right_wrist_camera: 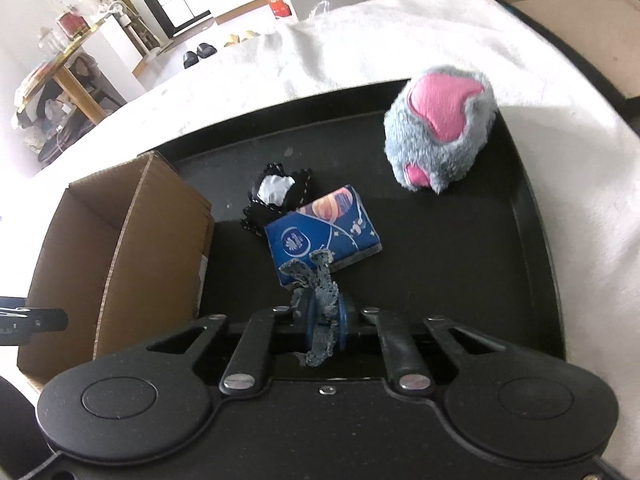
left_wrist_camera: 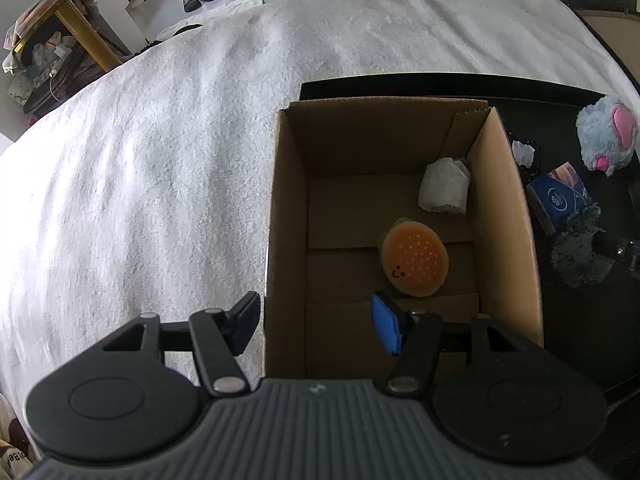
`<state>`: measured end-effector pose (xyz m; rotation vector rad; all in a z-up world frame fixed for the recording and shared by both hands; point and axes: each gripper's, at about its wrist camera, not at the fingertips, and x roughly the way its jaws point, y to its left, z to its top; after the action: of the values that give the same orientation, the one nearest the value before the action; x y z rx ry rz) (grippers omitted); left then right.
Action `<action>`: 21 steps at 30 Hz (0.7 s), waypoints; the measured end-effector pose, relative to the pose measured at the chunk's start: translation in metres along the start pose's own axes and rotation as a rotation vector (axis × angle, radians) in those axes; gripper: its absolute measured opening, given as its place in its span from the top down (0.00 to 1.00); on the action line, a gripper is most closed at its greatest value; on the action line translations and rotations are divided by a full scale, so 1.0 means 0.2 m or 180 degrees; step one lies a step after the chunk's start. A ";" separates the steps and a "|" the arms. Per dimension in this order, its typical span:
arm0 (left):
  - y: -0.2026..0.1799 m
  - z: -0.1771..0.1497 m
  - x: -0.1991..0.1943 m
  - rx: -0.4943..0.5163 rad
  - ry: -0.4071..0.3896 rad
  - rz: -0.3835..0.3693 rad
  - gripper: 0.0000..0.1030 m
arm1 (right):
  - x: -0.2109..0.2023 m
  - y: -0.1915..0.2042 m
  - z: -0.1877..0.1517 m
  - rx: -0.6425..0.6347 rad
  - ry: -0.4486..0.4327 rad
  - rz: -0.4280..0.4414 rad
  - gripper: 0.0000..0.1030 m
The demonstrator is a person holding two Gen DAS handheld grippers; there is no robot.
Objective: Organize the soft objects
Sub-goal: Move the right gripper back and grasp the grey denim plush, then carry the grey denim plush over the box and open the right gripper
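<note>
Left wrist view: looks steeply down from close above the near end of the open cardboard box (left_wrist_camera: 404, 216), along the left tongs (left_wrist_camera: 316, 326), toward the white-blanketed bed (left_wrist_camera: 160, 160) and the room beyond.

Right wrist view: looks down and forward over the black tray (right_wrist_camera: 536, 240) along the right tongs (right_wrist_camera: 322, 320), from close range.

Shared: cardboard box, tray, blue tissue pack (left_wrist_camera: 560, 196), grey-and-pink plush toy (left_wrist_camera: 608, 136), bed.
</note>
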<state>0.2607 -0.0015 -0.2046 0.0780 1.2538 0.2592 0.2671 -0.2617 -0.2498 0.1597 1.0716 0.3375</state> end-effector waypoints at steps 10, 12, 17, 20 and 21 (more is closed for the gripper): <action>0.04 -0.03 -0.04 -0.0050 -0.0049 -0.0040 0.42 | -0.11 0.08 0.02 -0.0067 -0.0122 0.0015 0.90; 0.05 -0.03 -0.05 -0.0059 -0.0058 -0.0051 0.42 | -0.14 0.10 0.03 -0.0106 -0.0160 0.0014 0.90; 0.07 -0.04 -0.06 -0.0066 -0.0082 -0.0096 0.42 | -0.19 0.17 0.06 -0.0218 -0.0257 0.0029 0.90; 0.09 -0.05 -0.07 -0.0083 -0.0096 -0.0116 0.42 | -0.22 0.21 0.07 -0.0276 -0.0304 0.0049 0.90; 0.10 -0.05 -0.07 -0.0094 -0.0100 -0.0128 0.42 | -0.23 0.23 0.08 -0.0299 -0.0319 0.0055 0.90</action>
<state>0.2447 0.0130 -0.1900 0.0312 1.2188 0.2408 0.2524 -0.2343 -0.1912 0.1010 0.9540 0.3908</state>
